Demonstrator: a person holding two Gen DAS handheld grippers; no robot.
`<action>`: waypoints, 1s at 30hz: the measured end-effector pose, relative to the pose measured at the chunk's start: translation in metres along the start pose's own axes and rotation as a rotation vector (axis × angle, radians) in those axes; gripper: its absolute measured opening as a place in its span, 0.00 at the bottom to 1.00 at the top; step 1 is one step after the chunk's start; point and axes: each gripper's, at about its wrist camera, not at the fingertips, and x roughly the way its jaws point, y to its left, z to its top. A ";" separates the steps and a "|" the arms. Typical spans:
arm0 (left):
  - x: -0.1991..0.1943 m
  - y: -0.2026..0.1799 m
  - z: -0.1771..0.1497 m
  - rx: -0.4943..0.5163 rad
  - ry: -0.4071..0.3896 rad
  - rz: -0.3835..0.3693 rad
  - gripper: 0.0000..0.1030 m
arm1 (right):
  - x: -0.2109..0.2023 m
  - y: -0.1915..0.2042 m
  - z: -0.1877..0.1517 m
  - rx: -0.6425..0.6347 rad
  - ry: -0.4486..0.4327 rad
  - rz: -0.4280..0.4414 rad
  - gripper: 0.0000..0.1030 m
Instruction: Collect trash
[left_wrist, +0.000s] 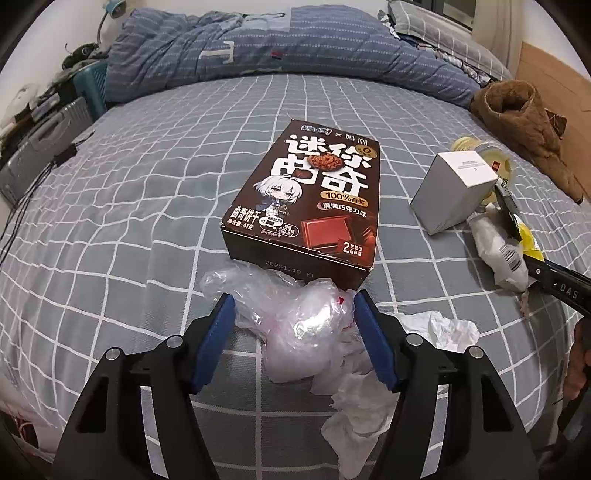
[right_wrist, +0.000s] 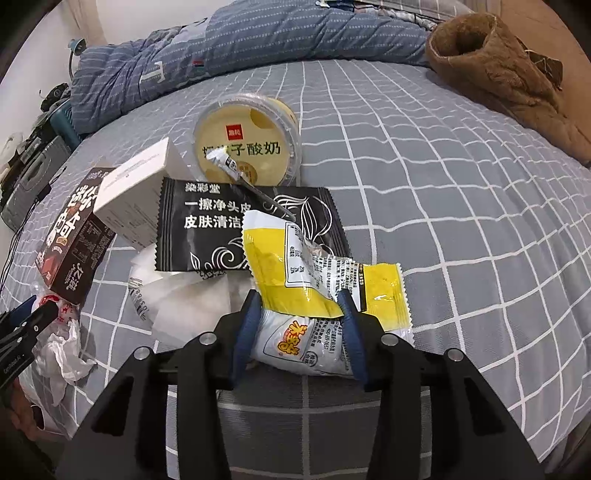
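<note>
My left gripper is shut on a crumpled clear plastic bag, with a blue pad against each side. The bag lies on the checked bed sheet, just in front of a brown cookie box. White tissue lies under and beside the bag. My right gripper is shut on a yellow and white snack wrapper, which overlaps a black wipe packet. Behind these stand a yogurt cup and a small white box.
A blue quilt is bunched along the far side of the bed. A brown fleece garment lies at the far right. A suitcase and cables sit off the bed's left edge. Bare sheet spreads to the right of the trash.
</note>
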 end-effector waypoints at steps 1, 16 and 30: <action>-0.001 0.000 0.001 0.001 -0.001 0.000 0.63 | -0.001 0.000 0.001 -0.001 -0.003 -0.002 0.35; -0.012 0.005 0.005 -0.006 -0.022 0.002 0.62 | -0.011 0.004 0.005 -0.017 -0.012 -0.027 0.23; -0.033 0.009 0.011 -0.024 -0.054 -0.014 0.62 | -0.039 0.013 0.007 -0.030 -0.058 -0.046 0.22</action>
